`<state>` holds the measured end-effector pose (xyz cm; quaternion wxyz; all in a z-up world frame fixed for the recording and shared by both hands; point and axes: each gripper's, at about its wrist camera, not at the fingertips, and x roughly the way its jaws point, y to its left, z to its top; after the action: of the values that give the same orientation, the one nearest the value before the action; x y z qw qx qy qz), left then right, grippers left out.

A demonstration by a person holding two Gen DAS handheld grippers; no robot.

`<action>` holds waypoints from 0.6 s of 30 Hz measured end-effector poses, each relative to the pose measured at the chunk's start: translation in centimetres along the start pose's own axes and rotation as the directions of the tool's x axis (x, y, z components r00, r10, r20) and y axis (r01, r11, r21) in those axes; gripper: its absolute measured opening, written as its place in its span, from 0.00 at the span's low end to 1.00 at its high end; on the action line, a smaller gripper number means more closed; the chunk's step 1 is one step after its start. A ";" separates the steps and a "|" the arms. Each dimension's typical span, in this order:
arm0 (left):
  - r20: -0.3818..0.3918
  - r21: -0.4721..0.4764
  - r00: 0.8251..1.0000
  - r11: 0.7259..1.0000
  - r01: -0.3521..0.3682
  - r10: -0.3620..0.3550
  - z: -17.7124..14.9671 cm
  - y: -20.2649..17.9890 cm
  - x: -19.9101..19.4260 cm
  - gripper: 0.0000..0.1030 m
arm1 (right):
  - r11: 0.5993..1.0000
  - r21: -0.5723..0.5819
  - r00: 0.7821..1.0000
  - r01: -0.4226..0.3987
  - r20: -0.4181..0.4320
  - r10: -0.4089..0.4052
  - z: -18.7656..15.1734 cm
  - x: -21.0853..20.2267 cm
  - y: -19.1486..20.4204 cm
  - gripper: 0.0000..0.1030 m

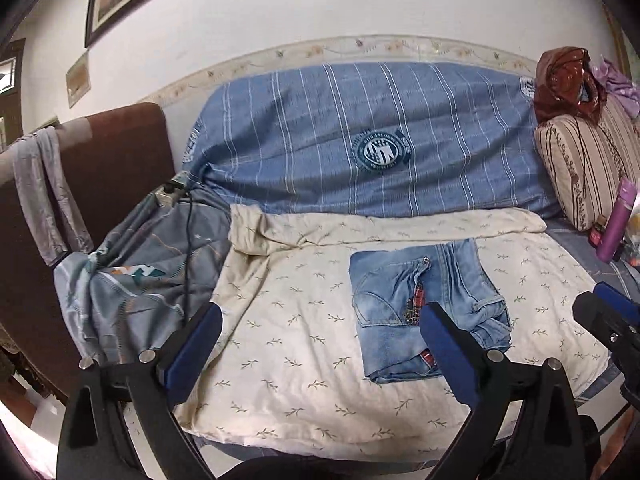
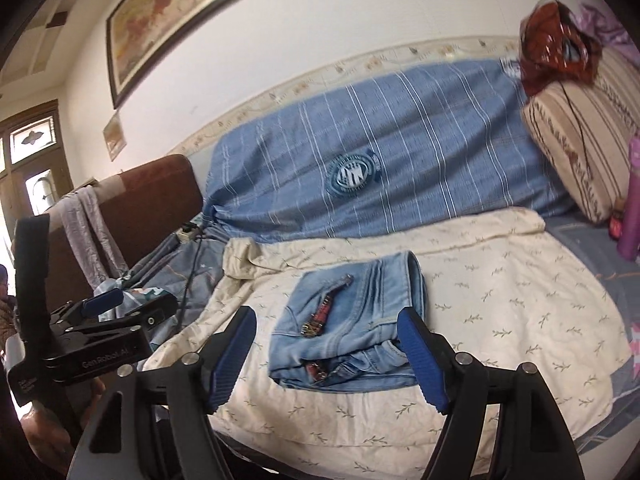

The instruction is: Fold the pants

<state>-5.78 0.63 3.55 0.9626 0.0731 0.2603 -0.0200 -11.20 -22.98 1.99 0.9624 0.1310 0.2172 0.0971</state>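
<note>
Now | jeans (image 1: 428, 312) lay folded in a compact block mid-bed on cream sheet (image 1: 280, 340), nearer front edge | denim prob. heavy, stiff-ish, multi-layer; best gripped at thick folded edge | left tool (image 1: 320, 344) & right tool (image 2: 328, 350) both spread, empty, clear of cloth.

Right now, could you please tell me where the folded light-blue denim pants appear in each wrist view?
Left wrist view: the folded light-blue denim pants lie right of centre on the cream leaf-print blanket, partly behind the right-hand finger.
Right wrist view: they lie at centre, between the fingers.
Shared landmark: the round emblem on the blue striped cover, behind the pants.
</note>
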 end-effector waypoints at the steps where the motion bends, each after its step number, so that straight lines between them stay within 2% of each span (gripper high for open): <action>1: 0.008 -0.002 1.000 1.000 -0.008 0.008 -0.1 0.1 -0.3 0.98 | 1.000 -0.008 1.000 0.002 0.007 -0.002 0.0 -0.3 0.2 0.76; 5: 0.025 -0.006 0.999 1.000 -0.024 0.024 -0.5 0.2 -0.9 0.99 | 0.998 -0.057 0.998 0.021 0.054 -0.018 -0.1 -1.7 1.7 0.78; 9: 0.011 -0.011 0.999 0.999 -0.046 0.046 -0.9 0.4 -0.3 0.99 | 0.998 -0.055 0.997 0.019 0.069 -0.015 -0.6 -1.7 1.9 0.78; 18: -0.033 -0.008 0.996 0.996 -0.087 0.086 -1.6 0.6 2.3 0.99 | 0.999 0.041 1.000 0.016 0.003 -0.016 -2.3 1.6 -0.6 0.80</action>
<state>-4.56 1.44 1.08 0.9585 0.0802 0.2725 0.0240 -10.72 -22.73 -0.79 0.9606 0.1492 0.2188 0.0847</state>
